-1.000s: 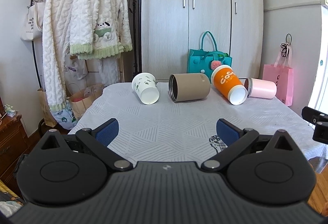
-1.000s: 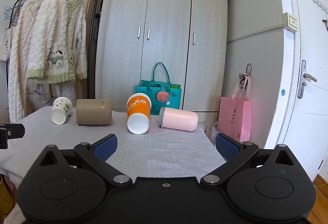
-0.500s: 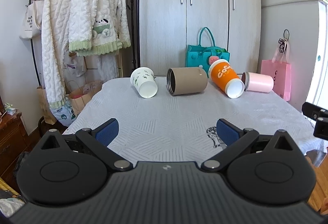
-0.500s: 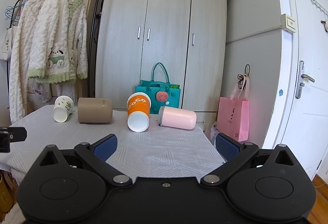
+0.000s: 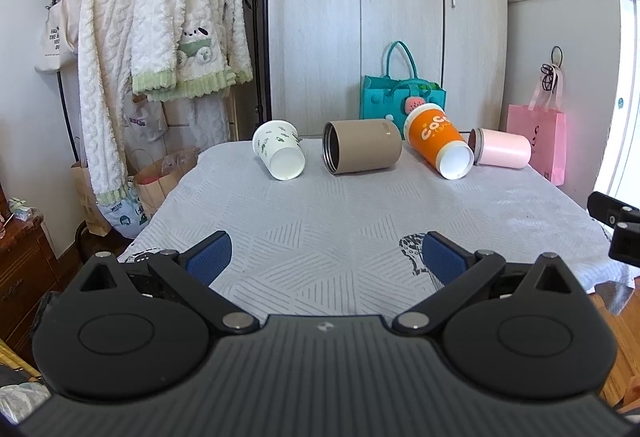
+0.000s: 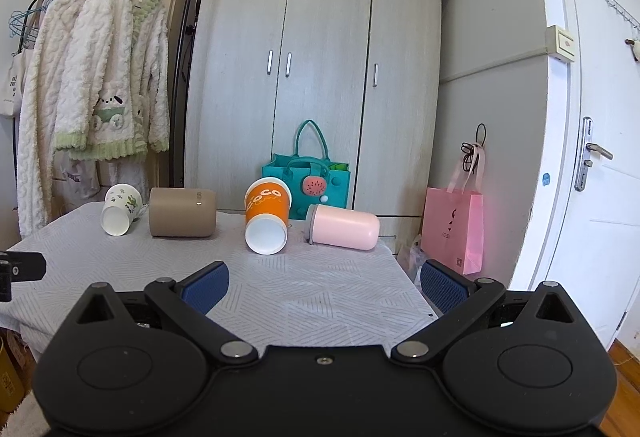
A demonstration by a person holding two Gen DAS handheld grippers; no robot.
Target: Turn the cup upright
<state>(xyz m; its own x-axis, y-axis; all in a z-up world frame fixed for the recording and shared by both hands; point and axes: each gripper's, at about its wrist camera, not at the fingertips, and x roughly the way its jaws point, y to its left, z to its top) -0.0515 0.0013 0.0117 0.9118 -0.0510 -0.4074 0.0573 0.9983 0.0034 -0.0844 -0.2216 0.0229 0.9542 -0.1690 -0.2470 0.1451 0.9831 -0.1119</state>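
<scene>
On the table [image 5: 360,221], four cups lying sideways, door handle [image 6: 592,151] only in right view, both grippers' fingers spread wide, empty.

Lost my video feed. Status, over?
Both hand-held grippers, left and right, open, empty. Four cups on their sides, orange cup included. Nothing in the way.

Four cups lie on their sides in a row at the far end of the table [image 5: 360,221]: a paper cup [image 5: 280,153] leftmost, then a tumbler [image 5: 362,151], a printed cup [image 5: 440,145], and a mug [image 5: 502,153] rightmost. Behind them stands a wardrobe [image 5: 384,17], a tote bag [image 5: 394,97] at its foot.
</scene>
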